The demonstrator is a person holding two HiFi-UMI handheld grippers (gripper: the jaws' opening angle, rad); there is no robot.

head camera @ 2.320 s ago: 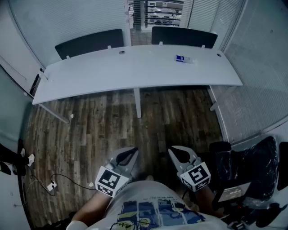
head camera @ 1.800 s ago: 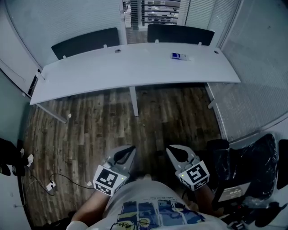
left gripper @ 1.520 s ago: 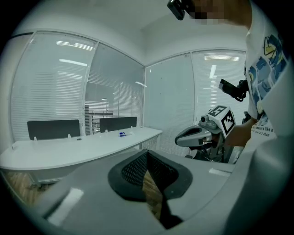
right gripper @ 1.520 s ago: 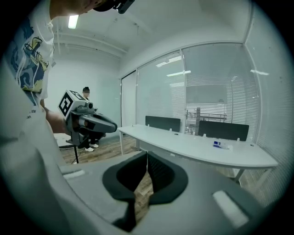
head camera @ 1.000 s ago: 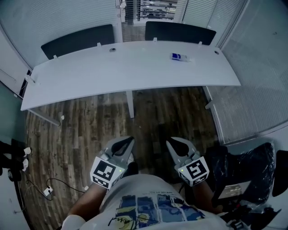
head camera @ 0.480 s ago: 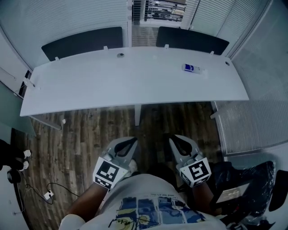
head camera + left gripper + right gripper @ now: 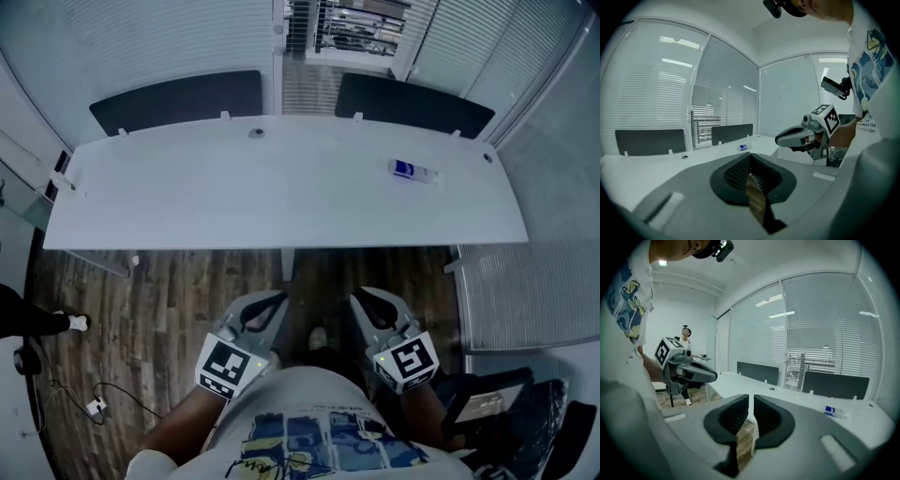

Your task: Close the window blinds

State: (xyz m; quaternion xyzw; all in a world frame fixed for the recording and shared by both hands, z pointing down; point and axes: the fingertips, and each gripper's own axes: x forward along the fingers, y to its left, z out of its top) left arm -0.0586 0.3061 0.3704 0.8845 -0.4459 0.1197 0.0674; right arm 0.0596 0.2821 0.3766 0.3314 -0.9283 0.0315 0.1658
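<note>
The window blinds (image 7: pixel 361 23) hang behind a long white desk (image 7: pixel 281 187). One narrow section has its slats open, so shelves show through it, and the sections on both sides are closed. That open section also shows in the left gripper view (image 7: pixel 705 126) and the right gripper view (image 7: pixel 806 366). My left gripper (image 7: pixel 272 300) and right gripper (image 7: pixel 361 295) are held side by side low in front of the person, just short of the desk's near edge. Both are shut and hold nothing. Each gripper view shows its own jaws together, left (image 7: pixel 750 157) and right (image 7: pixel 751 399).
A small blue and white item (image 7: pixel 412 171) lies on the desk's right part. Two dark divider panels (image 7: pixel 178 98) (image 7: pixel 412 103) stand along its far edge. A black bag or chair (image 7: pixel 506 422) is at the lower right, a cable with plug (image 7: pixel 94 405) on the wooden floor at left. Another person (image 7: pixel 686 333) stands far off.
The person has stepped towards the desk, whose near edge now lies just ahead of both grippers. The grippers came forward together, and their jaws stayed shut.
</note>
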